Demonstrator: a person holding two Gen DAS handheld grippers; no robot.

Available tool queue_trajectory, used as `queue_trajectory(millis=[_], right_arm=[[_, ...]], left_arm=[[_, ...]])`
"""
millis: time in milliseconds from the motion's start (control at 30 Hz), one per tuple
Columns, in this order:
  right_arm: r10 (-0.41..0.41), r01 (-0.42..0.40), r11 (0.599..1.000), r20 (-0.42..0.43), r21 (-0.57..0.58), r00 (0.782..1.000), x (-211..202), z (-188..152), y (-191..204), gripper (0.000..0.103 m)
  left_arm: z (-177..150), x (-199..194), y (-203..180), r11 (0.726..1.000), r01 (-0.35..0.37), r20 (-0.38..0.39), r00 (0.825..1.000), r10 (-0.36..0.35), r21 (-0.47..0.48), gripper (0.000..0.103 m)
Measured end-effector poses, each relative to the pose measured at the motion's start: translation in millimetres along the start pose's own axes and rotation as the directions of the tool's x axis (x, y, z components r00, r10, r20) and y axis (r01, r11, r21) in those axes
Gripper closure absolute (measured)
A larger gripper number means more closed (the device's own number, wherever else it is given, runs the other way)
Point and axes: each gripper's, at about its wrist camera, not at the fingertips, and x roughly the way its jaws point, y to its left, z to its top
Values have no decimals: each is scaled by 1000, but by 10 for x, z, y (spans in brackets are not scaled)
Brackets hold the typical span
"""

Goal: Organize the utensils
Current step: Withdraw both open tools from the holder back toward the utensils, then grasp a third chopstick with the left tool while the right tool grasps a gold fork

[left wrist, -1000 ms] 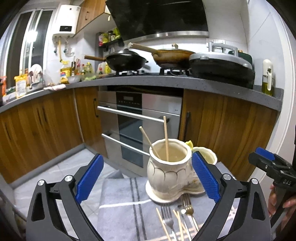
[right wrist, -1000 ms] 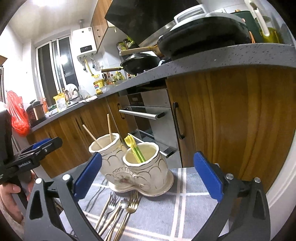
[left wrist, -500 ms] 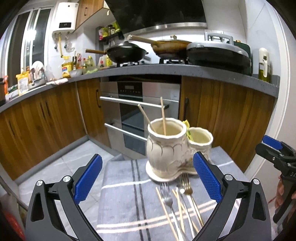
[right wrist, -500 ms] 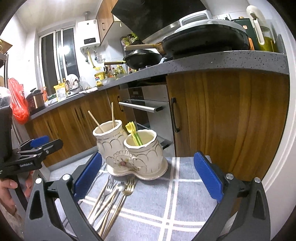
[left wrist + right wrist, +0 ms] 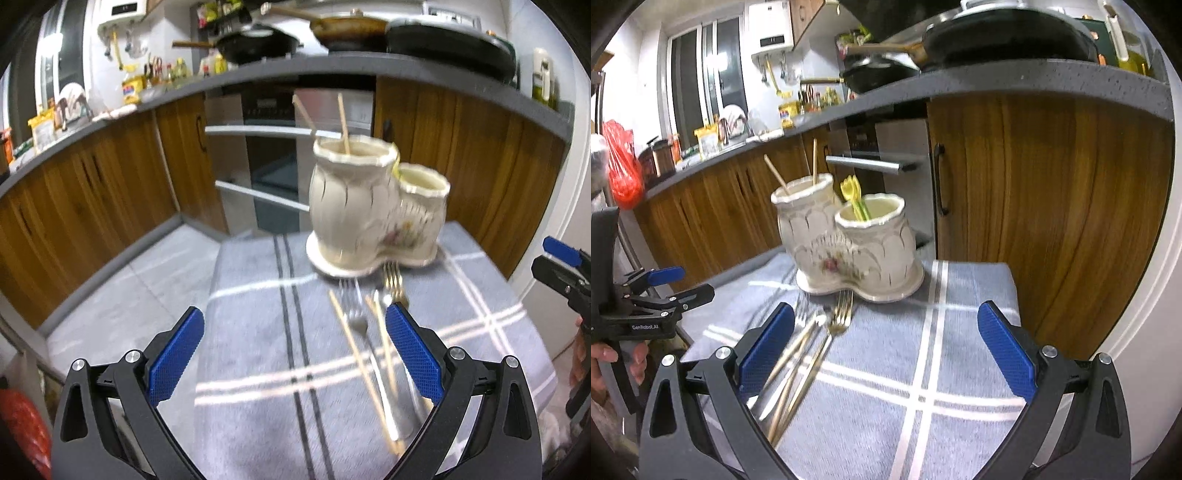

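A cream two-cup ceramic utensil holder (image 5: pixel 373 214) (image 5: pixel 846 243) stands at the far side of a small table under a grey checked cloth (image 5: pixel 266 332) (image 5: pixel 945 354). Two wooden chopsticks (image 5: pixel 341 122) lean in its taller cup; yellow-green plastic utensils (image 5: pixel 854 197) stick out of the shorter cup. Forks (image 5: pixel 354 314) (image 5: pixel 838 321), loose chopsticks (image 5: pixel 358 365) and other metal cutlery lie on the cloth in front of the holder. My left gripper (image 5: pixel 293 332) hovers open above the cloth, nothing between its fingers. My right gripper (image 5: pixel 886 328) is likewise open, with the cutlery near its left finger.
Wooden kitchen cabinets (image 5: pixel 1052 206), a built-in oven (image 5: pixel 273 166) and a dark countertop with pans (image 5: pixel 258 44) lie beyond the table. The tiled floor (image 5: pixel 122 288) drops off to the table's left. A hand (image 5: pixel 605 358) holds the other gripper at the left edge.
Both grippers have pulled back and risen, tilting down: the holder looks farther away and more of the cloth and loose cutlery shows. Both stay open.
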Motion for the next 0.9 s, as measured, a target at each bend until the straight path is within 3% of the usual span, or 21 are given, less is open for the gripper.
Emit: queue_trajectory(millis=[400,533,667,900], right_arm=[[-12,8,1000,-120,-30,993,261,-244,80,5],[-10,6,1000,-138,-30,990,318,-257,87,5],[-8,6,1000,-144,-18,990,360,-256,69,5],[-9,6,1000,-165,-18,986,457,-284,30,5]], left_arm=[[-282,443,-122,999,36,-193,981,-30,29,8],[-303,572,-192,995,100,-246,965,-92,22,33],[-297,647,-273,991,125,-279,954,-109,40,49],[-295,760,-379,988,145,-324,938,-120,52,65]])
